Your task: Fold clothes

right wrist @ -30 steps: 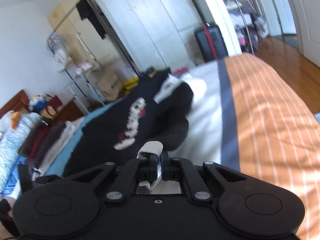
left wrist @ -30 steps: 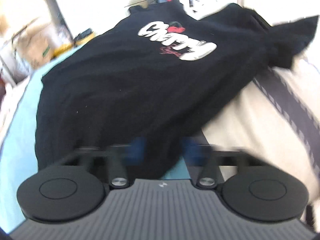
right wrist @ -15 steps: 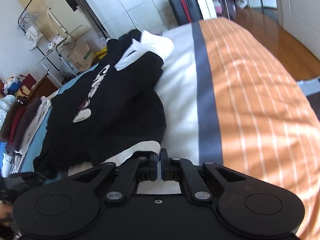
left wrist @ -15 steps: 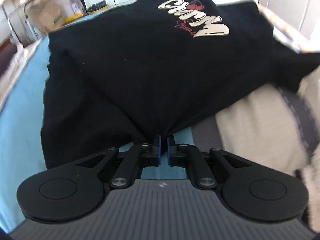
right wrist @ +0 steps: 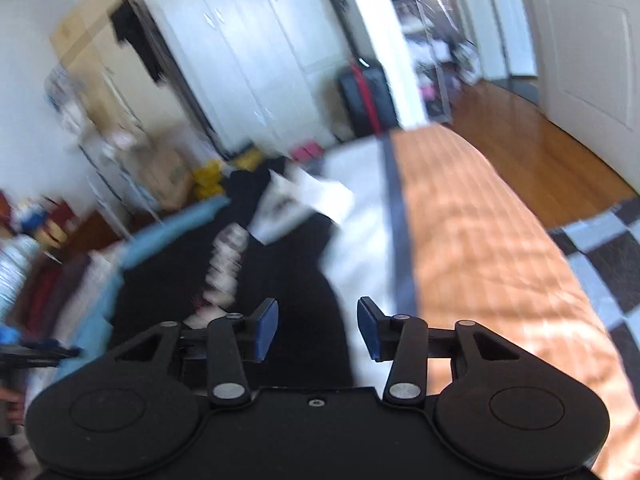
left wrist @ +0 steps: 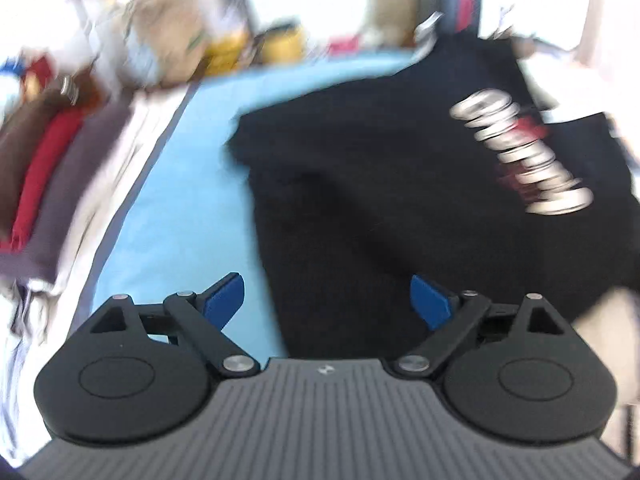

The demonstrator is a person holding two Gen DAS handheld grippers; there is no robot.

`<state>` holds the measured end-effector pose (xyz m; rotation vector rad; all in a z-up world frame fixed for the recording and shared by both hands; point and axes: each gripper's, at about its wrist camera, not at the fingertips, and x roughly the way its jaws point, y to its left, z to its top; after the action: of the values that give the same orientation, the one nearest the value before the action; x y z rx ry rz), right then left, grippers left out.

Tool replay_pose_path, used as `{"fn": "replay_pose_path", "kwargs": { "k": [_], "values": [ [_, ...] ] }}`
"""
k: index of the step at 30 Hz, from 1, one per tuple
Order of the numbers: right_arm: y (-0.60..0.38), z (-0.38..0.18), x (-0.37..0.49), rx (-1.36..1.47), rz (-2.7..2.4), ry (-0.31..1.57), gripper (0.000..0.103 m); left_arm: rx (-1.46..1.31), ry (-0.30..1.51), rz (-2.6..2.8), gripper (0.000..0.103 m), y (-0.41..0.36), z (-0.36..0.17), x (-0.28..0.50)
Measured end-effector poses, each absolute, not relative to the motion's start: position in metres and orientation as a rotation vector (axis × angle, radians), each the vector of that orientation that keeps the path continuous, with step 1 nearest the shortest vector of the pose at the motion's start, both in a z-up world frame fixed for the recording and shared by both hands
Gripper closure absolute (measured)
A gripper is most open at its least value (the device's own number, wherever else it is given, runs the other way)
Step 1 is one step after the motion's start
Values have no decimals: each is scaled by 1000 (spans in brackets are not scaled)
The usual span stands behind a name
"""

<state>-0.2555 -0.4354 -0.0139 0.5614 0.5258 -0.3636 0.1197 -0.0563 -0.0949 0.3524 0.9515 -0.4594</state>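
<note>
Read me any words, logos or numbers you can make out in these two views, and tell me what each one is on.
Nothing here reads with certainty.
White and red lettering on the black shirt: motion-blurred in both views, unreadable.
Green print on the brown paper bag: too blurred to read.
Small pale emblem on the left tongs' grey body: a mark, not text.

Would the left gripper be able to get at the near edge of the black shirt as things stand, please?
Probably yes: the left gripper hangs right over the black shirt with its jaws opening, nothing between them, and no object lies between them and the cloth on the blue sheet.
</note>
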Motion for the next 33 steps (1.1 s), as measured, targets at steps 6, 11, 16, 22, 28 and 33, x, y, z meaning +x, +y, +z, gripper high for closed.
{"fn": "replay_pose_path", "kwargs": {
  "k": [6,11,16,22,28,33],
  "values": [
    [-402,-5,-158,595,-130,560,47,85,1090,-455,18,-17,-127,135],
    [-387,-30,-63,634,-56,683,46,36,1019,-507,29,-7,-116,123],
    [-385,-70,-13,535,-133,780,46,93,1051,-525,29,-21,-137,131],
    [-403,-93,-27,246,-260,836,46,216,887,-505,99,-36,-128,116],
    [-452,-102,-45,444,-368,840,46,32,634,-451,99,14,-54,48],
    [-458,-106,-46,492,-387,868,46,264,810,-350,99,4,-108,17]
  ]
}}
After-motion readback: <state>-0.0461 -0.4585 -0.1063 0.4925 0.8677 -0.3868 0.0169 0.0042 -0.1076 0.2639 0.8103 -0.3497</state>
